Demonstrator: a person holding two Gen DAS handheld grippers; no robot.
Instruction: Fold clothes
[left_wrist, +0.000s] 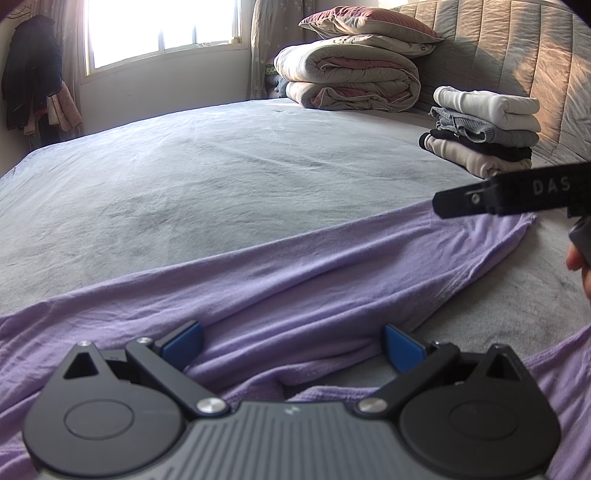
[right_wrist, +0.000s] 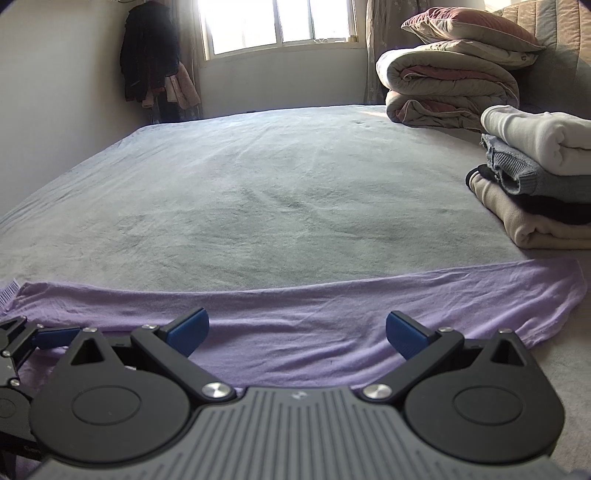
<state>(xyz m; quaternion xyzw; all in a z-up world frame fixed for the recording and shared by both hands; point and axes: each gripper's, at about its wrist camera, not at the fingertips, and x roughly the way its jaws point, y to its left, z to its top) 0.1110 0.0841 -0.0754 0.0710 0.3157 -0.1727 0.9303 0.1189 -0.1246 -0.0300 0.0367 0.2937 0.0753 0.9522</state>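
The purple shirt (right_wrist: 314, 325) lay spread flat along the near edge of the grey bed (right_wrist: 258, 192). Both the left gripper (left_wrist: 293, 347) and right gripper (right_wrist: 297, 334) hovered low over it, fingers spread wide and holding nothing (a stack of folded clothes (right_wrist: 539, 177) sat just beyond, on the right).

Left gripper (left_wrist: 293, 347), jaws wide apart, over purple garment (left_wrist: 295, 280) on bed (left_wrist: 184, 177).

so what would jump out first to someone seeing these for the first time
The lilac garment spread in a wrinkled band across the near side of the grey bed draws the eye first, with both tools, left tool and right tool, open just above it. Next come the stack of folded clothes at the right by the headboard, and the rolled duvet topped by a pillow beyond it.
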